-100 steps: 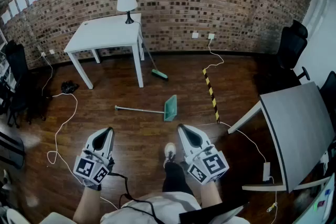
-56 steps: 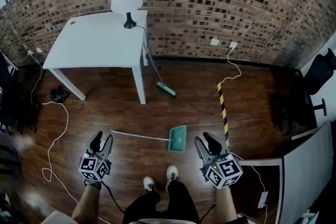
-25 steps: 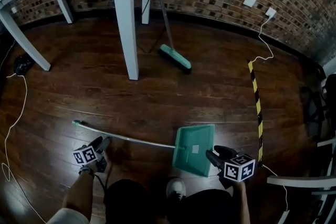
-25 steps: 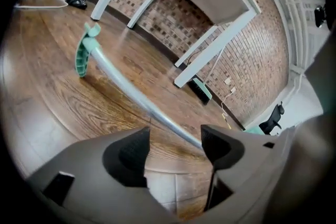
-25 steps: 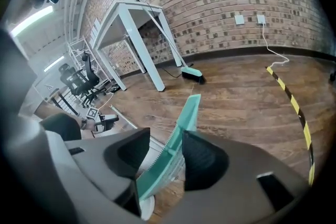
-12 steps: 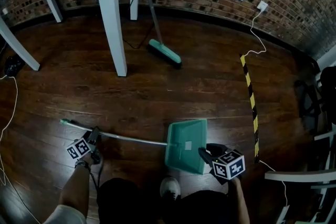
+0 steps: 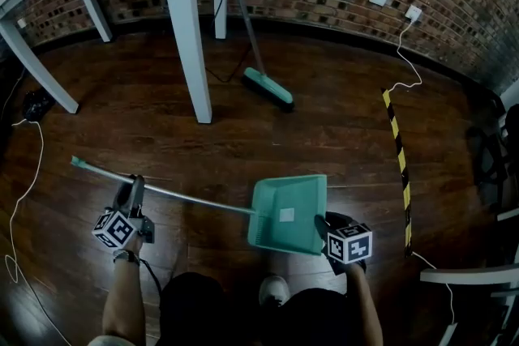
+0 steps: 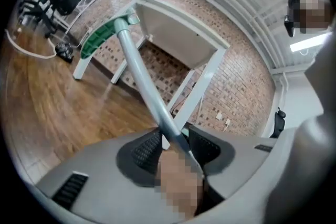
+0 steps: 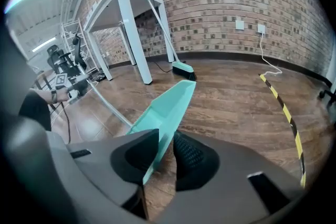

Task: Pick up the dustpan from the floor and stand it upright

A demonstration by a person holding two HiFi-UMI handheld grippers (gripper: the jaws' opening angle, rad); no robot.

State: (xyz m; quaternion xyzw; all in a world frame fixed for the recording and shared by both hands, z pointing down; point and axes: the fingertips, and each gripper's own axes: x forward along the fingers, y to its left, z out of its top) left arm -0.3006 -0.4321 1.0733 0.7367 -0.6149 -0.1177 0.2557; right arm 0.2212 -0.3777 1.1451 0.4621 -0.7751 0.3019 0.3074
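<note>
The teal dustpan [image 7: 288, 213] with its long grey handle [image 7: 162, 192] is raised off the wooden floor, close in front of my feet. My left gripper [image 7: 130, 192] has the handle between its jaws near the green-tipped end [image 7: 75, 162]. These jaws are closing, and the pads press on the handle [image 8: 142, 81]. In the left gripper view that gripper [image 8: 176, 136] points about level. My right gripper [image 7: 331, 221] is shut on the pan's right side wall. In the right gripper view the thin teal wall [image 9: 168, 105] runs between its jaws [image 9: 165, 149].
A teal broom [image 7: 268, 89] leans against the white table, whose leg [image 7: 188, 36] stands on the floor ahead. A yellow-black tape strip [image 7: 400, 166] runs along the floor at the right. A white cable [image 7: 20, 174] lies at the left, and a brick wall closes the far side.
The left gripper has closed on the handle and lifted that end off the floor. The right gripper has closed on the pan's side wall, and the pan has tilted up.
</note>
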